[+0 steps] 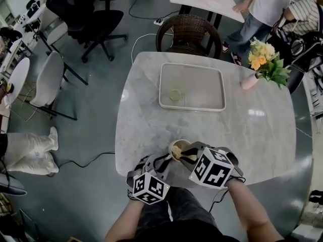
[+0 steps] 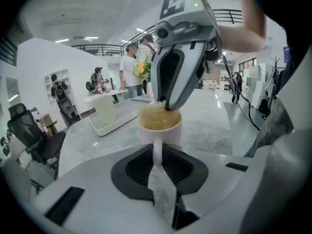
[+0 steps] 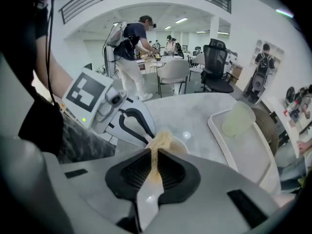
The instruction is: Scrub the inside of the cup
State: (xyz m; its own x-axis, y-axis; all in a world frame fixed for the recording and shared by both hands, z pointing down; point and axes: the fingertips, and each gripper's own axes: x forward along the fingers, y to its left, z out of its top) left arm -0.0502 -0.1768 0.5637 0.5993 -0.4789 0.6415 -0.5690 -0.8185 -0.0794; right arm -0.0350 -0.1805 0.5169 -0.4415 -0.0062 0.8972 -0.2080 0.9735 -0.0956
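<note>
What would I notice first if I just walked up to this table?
At the near edge of the table, the left tool pinches a pale cup by its handle while the right tool pushes a yellowish scrubber into it. Behind them a white tray holds a pale green cup, and yellow flowers stand at the far right corner.
</note>
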